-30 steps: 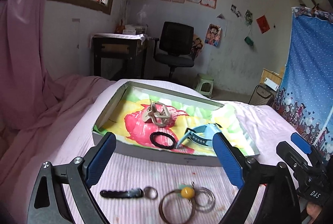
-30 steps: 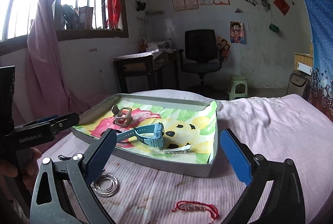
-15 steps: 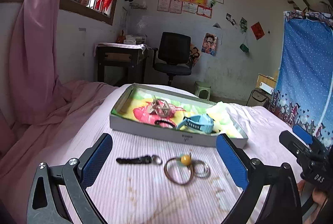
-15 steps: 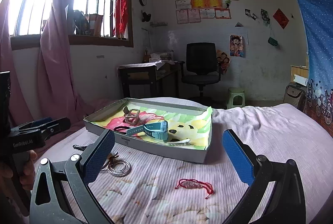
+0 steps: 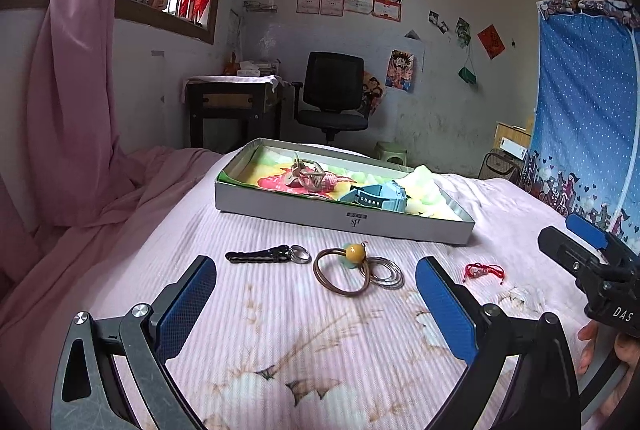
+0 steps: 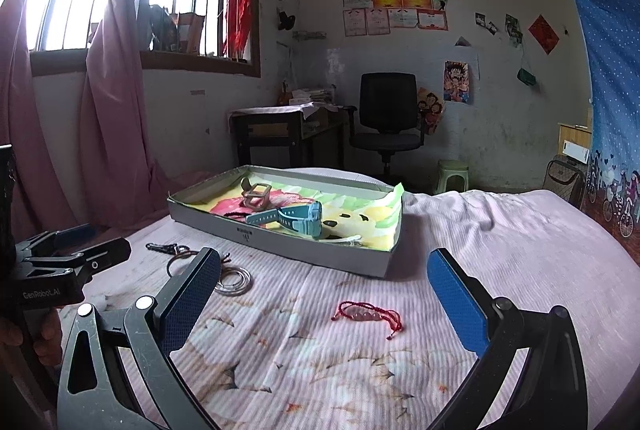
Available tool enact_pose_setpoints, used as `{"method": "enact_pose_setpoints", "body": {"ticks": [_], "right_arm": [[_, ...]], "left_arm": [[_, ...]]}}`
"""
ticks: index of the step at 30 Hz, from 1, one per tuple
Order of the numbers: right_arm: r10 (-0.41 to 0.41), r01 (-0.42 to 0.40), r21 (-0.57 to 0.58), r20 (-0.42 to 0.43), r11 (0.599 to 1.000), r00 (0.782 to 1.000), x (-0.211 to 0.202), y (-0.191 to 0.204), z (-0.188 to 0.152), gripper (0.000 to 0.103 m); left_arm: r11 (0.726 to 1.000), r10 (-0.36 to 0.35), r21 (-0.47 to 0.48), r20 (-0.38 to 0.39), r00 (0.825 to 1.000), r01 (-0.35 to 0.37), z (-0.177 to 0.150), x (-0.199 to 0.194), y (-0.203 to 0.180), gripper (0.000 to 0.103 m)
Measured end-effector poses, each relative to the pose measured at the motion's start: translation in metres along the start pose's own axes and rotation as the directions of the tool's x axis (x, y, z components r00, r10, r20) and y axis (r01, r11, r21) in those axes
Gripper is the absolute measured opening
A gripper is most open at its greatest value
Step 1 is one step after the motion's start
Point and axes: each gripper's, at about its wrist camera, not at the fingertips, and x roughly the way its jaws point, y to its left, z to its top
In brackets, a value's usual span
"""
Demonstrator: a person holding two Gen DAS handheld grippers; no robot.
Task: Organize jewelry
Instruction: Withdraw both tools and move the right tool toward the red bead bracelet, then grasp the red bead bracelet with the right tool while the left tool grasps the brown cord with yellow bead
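A shallow grey box [image 5: 344,216] [image 6: 280,236] lined with colourful paper sits on the pink bed. Inside lie a beige hair claw [image 5: 306,176] [image 6: 256,196], a blue watch [image 5: 378,196] [image 6: 292,216] and a clear clip [image 6: 346,240]. On the sheet in front lie a black clip with a ring [image 5: 266,255], a brown hair tie with a yellow bead [image 5: 344,266], silver bangles [image 5: 382,272] [image 6: 234,282] and a red string bracelet [image 5: 484,270] [image 6: 370,314]. My left gripper [image 5: 316,298] is open and empty, short of the hair tie. My right gripper [image 6: 324,294] is open and empty, just before the red bracelet.
A pink curtain [image 5: 72,110] hangs at the left. A desk [image 5: 236,106] and a black office chair [image 5: 332,98] stand beyond the bed. A blue curtain [image 5: 588,110] hangs at the right.
Both grippers have pulled back from the box and lowered toward the sheet. The loose items and the red bracelet now sit further ahead in view. Both stay open.
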Motion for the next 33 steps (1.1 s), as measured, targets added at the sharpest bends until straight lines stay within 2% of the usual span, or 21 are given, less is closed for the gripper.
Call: {"method": "enact_pose_setpoints", "body": {"ticks": [6, 11, 15, 23, 30, 33], "right_arm": [[-0.008, 0.007, -0.014, -0.067, 1.0, 0.998, 0.01, -0.002, -0.005, 0.102], [-0.041, 0.043, 0.009, -0.177, 0.999, 0.983, 0.03, -0.013, -0.017, 0.102], [-0.04, 0.048, 0.032, -0.22, 0.998, 0.975, 0.041, -0.017, -0.022, 0.102], [-0.03, 0.049, 0.056, -0.299, 0.997, 0.954, 0.064, -0.019, -0.027, 0.102], [-0.007, 0.073, 0.146, -0.409, 0.987, 0.912, 0.099, -0.038, -0.034, 0.102], [-0.008, 0.087, 0.165, -0.43, 0.983, 0.903, 0.109, -0.042, -0.037, 0.102]], "left_arm": [[1.0, 0.002, -0.016, -0.041, 0.999, -0.003, -0.008, 0.003, 0.003, 0.1], [1.0, -0.008, -0.01, -0.078, 0.997, 0.007, -0.011, 0.009, 0.002, 0.1], [1.0, -0.011, 0.0, -0.116, 0.993, 0.011, -0.01, 0.017, -0.002, 0.1], [1.0, 0.004, 0.013, -0.226, 0.974, -0.001, -0.003, 0.047, -0.005, 0.1], [1.0, 0.013, 0.024, -0.337, 0.941, -0.005, 0.0, 0.083, -0.012, 0.1], [1.0, 0.001, 0.018, -0.348, 0.937, 0.006, 0.001, 0.091, -0.014, 0.1]]}}
